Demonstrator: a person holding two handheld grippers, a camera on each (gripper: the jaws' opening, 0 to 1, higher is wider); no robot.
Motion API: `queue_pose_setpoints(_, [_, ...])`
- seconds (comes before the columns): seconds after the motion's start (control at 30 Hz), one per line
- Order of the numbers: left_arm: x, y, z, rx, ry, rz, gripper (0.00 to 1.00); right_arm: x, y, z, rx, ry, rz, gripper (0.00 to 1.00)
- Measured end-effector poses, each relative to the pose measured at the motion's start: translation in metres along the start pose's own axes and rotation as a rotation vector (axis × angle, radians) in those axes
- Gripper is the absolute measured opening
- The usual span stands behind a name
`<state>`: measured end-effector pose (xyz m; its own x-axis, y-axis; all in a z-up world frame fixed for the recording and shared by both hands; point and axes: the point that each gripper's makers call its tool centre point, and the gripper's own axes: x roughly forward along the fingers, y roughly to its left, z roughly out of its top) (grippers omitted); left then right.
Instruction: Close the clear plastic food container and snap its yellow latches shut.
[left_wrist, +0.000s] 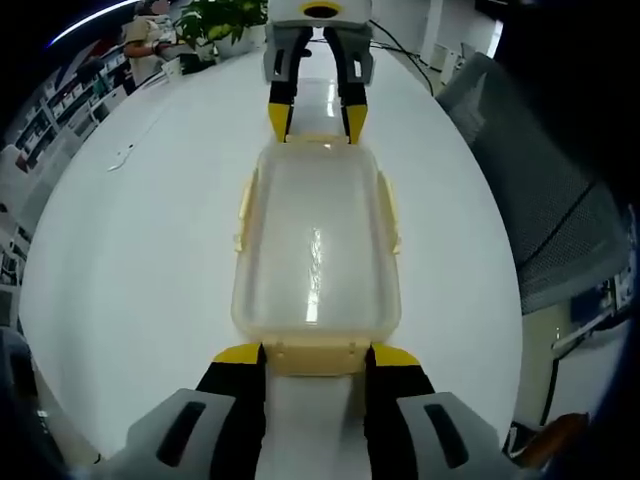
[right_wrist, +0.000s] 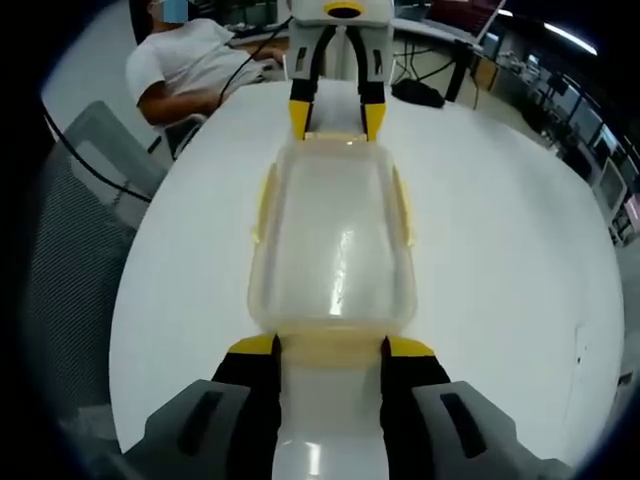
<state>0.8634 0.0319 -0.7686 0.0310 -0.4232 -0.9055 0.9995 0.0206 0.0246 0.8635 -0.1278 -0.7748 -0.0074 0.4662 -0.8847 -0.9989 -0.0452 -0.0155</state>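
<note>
Two tools face each other across a clear food box on a white worktop.

In the left gripper view, the left tool (left_wrist: 315, 362) rises from 6 o'clock, jaws spread, its yellow tips at either side of the near end latch (left_wrist: 313, 356) of the box (left_wrist: 315, 250). The right tool (left_wrist: 318, 115) comes in from 12 o'clock, also spread, its tips at the far end latch. The lid sits on the box; yellow side latches (left_wrist: 243, 212) show at 9 and 3 o'clock. In the right gripper view, the right tool (right_wrist: 330, 350) brackets its end of the box (right_wrist: 333, 245), and a seated person (right_wrist: 190, 65) is at 11 o'clock beyond the worktop (right_wrist: 500, 230). A grey chair (left_wrist: 545, 215) stands at 3 o'clock in the left gripper view.
</note>
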Motion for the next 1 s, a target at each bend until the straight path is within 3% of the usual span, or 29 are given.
queue_pose_setpoints(0.6, [-0.02,-0.006,0.019,0.008,0.009,0.016,0.32,-0.024,0.007,0.006,-0.012,-0.013,0.0,0.35])
queue_pose_setpoints(1.0, [-0.032,-0.009,0.041,0.025,0.007,0.031,0.32,-0.048,0.011,0.003,-0.012,-0.013,-0.005,0.35])
